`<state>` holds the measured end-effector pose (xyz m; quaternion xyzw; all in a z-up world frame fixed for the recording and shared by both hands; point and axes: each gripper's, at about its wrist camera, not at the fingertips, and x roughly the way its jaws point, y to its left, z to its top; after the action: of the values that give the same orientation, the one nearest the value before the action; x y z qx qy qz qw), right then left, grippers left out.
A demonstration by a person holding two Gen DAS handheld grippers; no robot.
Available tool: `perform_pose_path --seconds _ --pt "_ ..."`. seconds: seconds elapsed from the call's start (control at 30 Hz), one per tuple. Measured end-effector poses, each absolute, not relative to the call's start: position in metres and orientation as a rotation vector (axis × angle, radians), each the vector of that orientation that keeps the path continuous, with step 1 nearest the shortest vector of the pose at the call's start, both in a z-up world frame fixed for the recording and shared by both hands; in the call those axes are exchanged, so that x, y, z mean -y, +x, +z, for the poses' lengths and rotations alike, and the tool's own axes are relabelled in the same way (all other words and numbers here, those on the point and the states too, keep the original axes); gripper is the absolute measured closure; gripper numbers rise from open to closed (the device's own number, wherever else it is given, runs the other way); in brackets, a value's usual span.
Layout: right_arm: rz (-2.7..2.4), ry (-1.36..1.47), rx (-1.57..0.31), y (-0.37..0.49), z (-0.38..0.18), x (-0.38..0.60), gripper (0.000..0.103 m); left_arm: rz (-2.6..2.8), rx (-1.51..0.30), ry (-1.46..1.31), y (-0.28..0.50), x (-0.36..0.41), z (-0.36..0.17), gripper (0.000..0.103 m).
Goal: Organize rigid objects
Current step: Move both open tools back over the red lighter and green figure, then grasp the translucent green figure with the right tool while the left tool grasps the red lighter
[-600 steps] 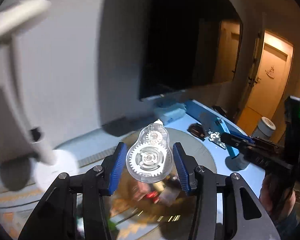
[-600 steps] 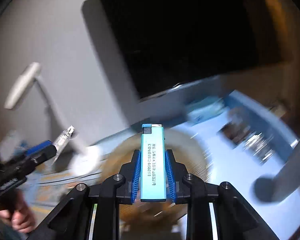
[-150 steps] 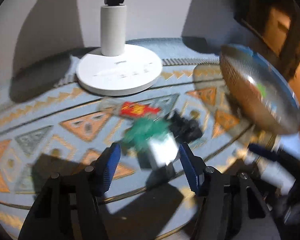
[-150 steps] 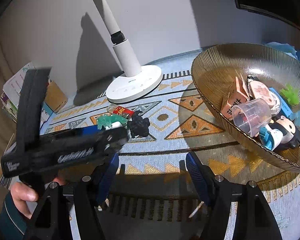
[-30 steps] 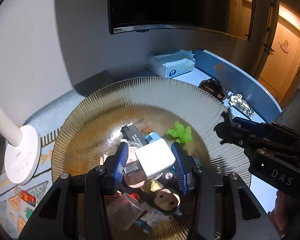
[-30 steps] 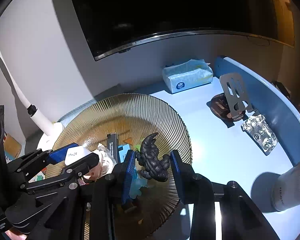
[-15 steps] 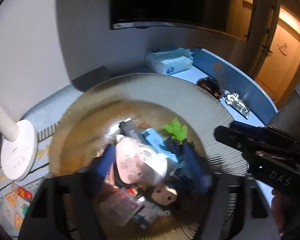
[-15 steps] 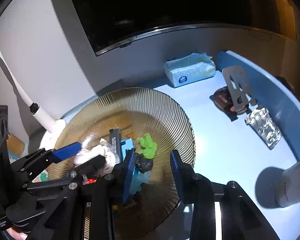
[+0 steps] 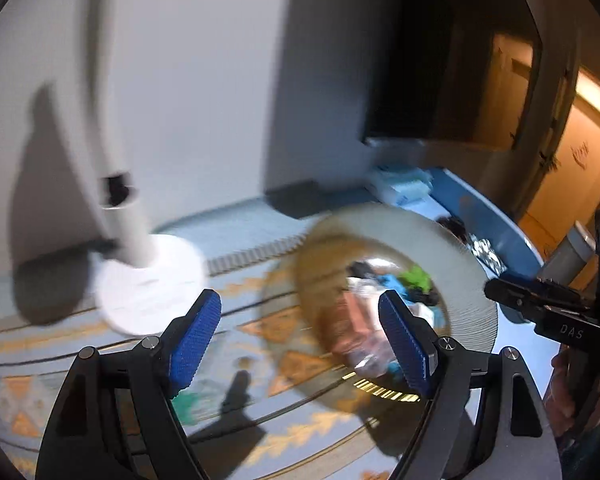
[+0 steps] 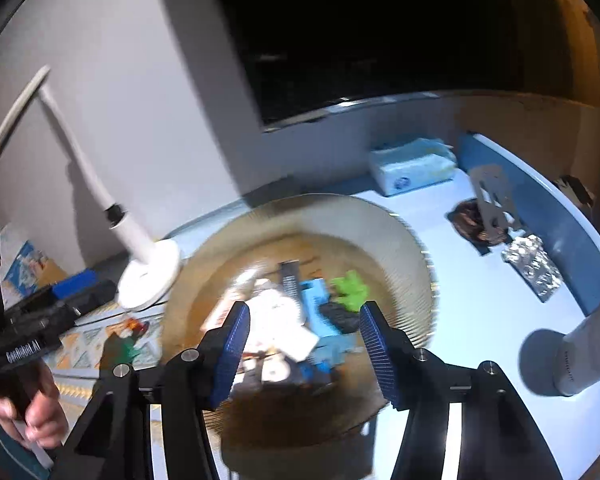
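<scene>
Right wrist view shows both drops done: right hand-held gripper (image 10: 304,334) has just been opening, empty, above the bowl (image 10: 416,264); left hand-held gripper (image 9: 300,336) gapes empty, next needing the green toy (image 10: 122,346) on the counter (image 10: 476,320).

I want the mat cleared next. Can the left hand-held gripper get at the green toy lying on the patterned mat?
Probably yes. The left hand-held gripper is open and empty, and the green toy lies uncovered on the mat just below its left pad, outside the bowl.

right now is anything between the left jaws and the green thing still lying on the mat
Nothing visible blocks it. The left gripper is open and empty above the patterned mat, and the green toy lies just below its left jaw; blur hides detail.
</scene>
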<state>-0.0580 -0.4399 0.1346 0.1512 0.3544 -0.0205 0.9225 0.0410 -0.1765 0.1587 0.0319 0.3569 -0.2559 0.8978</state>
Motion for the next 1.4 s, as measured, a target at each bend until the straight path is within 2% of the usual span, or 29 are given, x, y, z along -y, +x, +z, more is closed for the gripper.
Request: perform_pose_path --seconds 0.2,0.4,0.6,0.97,1.3,1.37,1.4 --pt "0.058 0.276 -0.715 -0.062 0.151 0.388 0.043 -0.426 -0.701 -0.062 0.038 0.070 0.176 0.023" --pt "0.176 0.181 -0.728 -0.054 0.157 0.316 0.043 -0.385 -0.742 -0.081 0.034 0.023 0.156 0.023" --pt "0.248 0.068 -0.808 -0.030 0.132 0.244 0.043 -0.405 -0.792 -0.043 0.040 0.010 0.123 0.023" --pt "0.273 0.103 -1.022 0.026 0.046 0.177 0.043 -0.437 -0.958 -0.022 0.106 0.000 0.052 0.023" --pt "0.171 -0.032 -0.970 0.062 0.018 0.131 0.041 -0.493 -1.010 0.044 0.143 0.025 0.030 0.023" --pt "0.154 -0.061 -0.951 0.061 0.017 0.131 0.051 -0.508 -1.018 0.052 0.146 0.032 0.027 0.023" --pt "0.147 -0.078 -0.938 0.059 0.018 0.132 0.051 -0.516 -1.019 0.061 0.147 0.035 0.025 0.023"
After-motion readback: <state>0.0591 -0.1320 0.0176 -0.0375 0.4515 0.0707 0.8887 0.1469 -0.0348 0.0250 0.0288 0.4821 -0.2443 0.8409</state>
